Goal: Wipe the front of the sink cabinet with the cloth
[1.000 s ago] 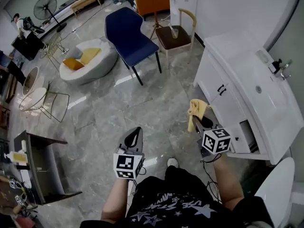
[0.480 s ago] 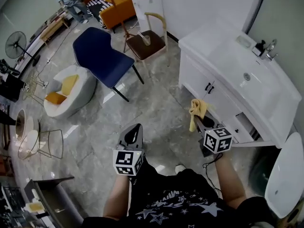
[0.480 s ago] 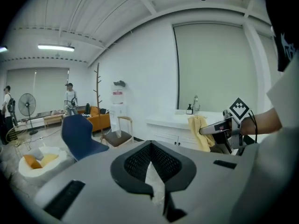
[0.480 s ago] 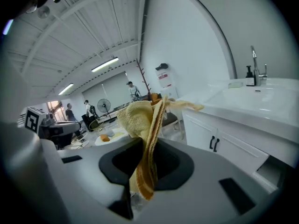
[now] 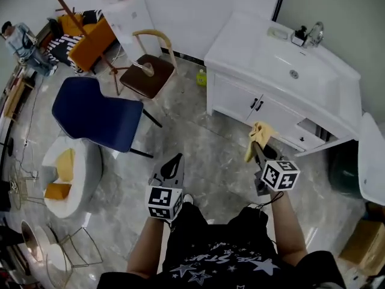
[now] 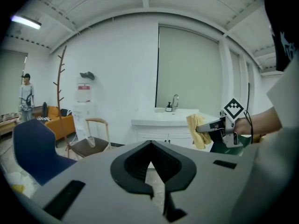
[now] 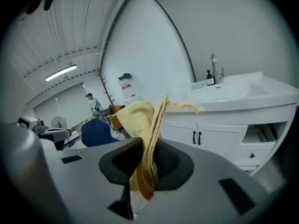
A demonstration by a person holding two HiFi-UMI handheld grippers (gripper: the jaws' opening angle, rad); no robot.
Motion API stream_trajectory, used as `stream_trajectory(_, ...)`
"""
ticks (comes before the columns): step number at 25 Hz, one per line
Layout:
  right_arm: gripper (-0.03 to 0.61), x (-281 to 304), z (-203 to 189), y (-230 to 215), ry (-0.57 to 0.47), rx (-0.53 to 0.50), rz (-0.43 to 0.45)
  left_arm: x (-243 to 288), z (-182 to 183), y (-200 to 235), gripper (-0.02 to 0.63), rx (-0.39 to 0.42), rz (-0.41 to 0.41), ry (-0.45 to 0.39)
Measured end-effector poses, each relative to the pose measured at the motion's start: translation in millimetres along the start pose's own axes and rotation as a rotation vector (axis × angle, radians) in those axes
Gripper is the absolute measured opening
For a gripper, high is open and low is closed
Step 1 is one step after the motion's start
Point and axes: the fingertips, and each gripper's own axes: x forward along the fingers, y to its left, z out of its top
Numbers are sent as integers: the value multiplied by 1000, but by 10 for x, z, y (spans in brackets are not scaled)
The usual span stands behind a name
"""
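Head view: right gripper (image 5: 259, 149) fingers clamp one yellow cloth (image 5: 259, 135); left gripper (image 5: 175, 160) fingers together, empty.

Grey marble floor (image 5: 198, 155), blue chair (image 5: 96, 119), wooden chair (image 5: 147, 77), white wall (image 5: 210, 5)
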Motion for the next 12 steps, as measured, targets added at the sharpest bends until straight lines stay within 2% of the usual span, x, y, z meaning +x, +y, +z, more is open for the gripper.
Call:
stream_trajectory(3,80,91,-48,245,-31,38,-104,45,-7,364,14,44,-90,1)
stream_trajectory(6,80,148,-141,414,-50,67,-190,121,-87,608,14,56,-171,23)
stream_trajectory(12,80,408,-261,450,-41,34,-271,491,-195,839,14,68,-267,49)
